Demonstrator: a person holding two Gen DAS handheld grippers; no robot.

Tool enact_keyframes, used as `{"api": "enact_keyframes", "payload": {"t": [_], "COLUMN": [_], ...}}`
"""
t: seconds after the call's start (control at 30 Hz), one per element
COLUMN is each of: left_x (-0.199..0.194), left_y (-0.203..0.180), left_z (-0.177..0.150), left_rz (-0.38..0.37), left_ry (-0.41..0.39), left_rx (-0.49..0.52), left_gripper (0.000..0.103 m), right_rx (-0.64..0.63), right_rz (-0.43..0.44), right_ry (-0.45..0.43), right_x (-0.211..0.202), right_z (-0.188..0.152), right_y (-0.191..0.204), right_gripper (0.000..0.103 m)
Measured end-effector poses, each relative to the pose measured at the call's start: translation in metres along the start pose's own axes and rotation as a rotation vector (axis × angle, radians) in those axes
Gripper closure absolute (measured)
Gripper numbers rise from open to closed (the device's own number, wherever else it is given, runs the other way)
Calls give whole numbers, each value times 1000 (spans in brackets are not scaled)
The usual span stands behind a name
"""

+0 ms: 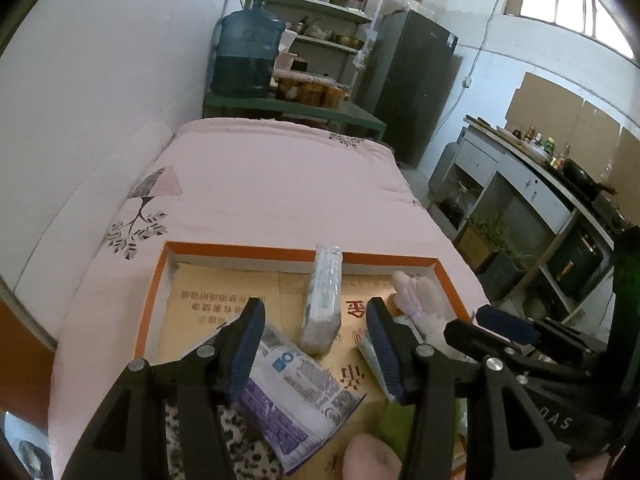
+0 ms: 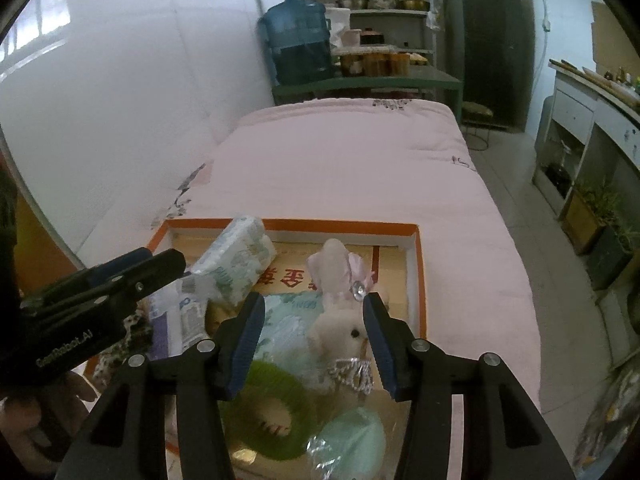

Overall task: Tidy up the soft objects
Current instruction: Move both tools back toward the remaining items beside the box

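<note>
Leopard-print item [image 1: 248, 456] half hidden behind left claw [image 1: 316, 344], identity unclear

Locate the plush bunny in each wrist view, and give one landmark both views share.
Left wrist view: plush bunny lies right of centre, by the box's right wall.
Right wrist view: plush bunny lies at centre, between the right tongs' open fingers, untouched.
Shared landmark: blue water jug beyond the bed.

A pink quilted bed [image 1: 280, 184] runs along a white wall [image 1: 100, 80]. Beyond it, a blue water jug [image 1: 246, 56] stands on a green table [image 1: 296, 106] beside cluttered shelves [image 1: 332, 4] and a dark refrigerator [image 1: 412, 80]. Daylight enters a high window [image 1: 560, 0].
</note>
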State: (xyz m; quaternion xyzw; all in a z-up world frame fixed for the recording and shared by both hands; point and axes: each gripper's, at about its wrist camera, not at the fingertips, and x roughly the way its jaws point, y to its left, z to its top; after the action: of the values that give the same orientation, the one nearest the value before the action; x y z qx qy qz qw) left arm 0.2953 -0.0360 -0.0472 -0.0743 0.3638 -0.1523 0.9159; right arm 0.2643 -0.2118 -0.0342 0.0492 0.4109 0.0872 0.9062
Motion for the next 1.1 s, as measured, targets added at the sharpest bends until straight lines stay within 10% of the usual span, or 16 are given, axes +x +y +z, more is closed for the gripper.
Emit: {"api": "enact_keyframes", "payload": {"t": [1.1], "left_x": [-70], "left_y": [-6], "left_z": [-29], "left_rz": [-23], "left_ry": [-77], "left_rx": [-17], "left_gripper": [51], "right_rx": [-41], "right_rz": [36], "right_ry": [-59], "right_x": [-72], "right_z": [-24], "right_y": [36], "right_gripper": [50]}}
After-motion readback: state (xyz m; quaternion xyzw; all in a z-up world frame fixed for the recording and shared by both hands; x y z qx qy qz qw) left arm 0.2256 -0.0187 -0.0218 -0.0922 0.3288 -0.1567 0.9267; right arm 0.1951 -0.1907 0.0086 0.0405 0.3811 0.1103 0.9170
